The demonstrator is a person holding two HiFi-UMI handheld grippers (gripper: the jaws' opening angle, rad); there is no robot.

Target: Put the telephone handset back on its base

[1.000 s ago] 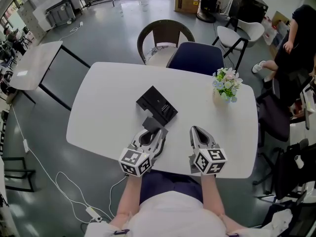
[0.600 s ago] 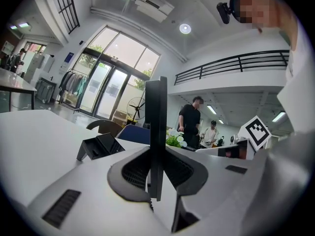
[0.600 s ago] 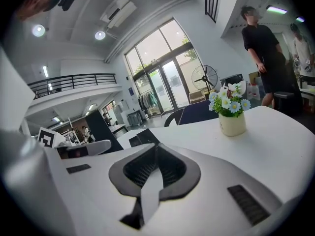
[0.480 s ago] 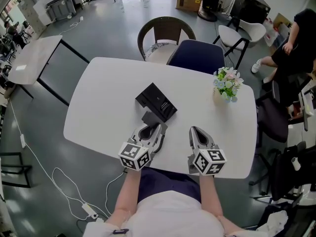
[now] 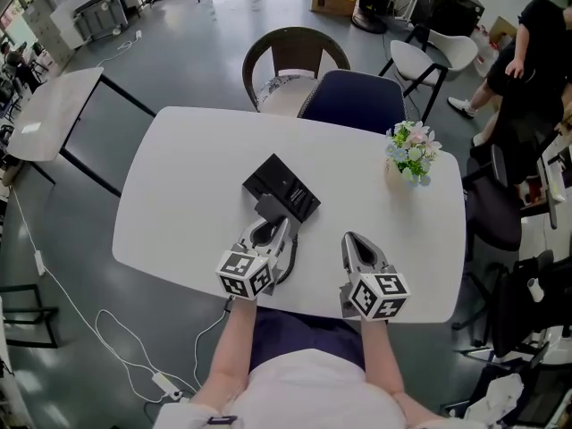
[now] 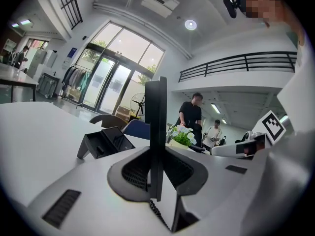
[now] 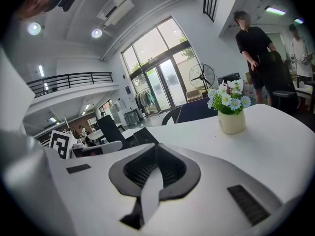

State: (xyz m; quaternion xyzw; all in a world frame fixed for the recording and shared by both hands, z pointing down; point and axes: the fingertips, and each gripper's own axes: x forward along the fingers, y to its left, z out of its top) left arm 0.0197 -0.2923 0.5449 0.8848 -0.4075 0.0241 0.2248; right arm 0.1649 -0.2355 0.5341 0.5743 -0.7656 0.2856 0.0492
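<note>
Clearly the left gripper has its jaws narrowed onto the black telephone handset, whose long axis stands upright between them. The base sits on the white surface just ahead, slightly left (nearest this hand). The right gripper rests with jaws together, empty.

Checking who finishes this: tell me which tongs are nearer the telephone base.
Left. The left tongs, gripping the handset, sit just short of the base; the right tongs are shut, farther off toward its right.
</note>
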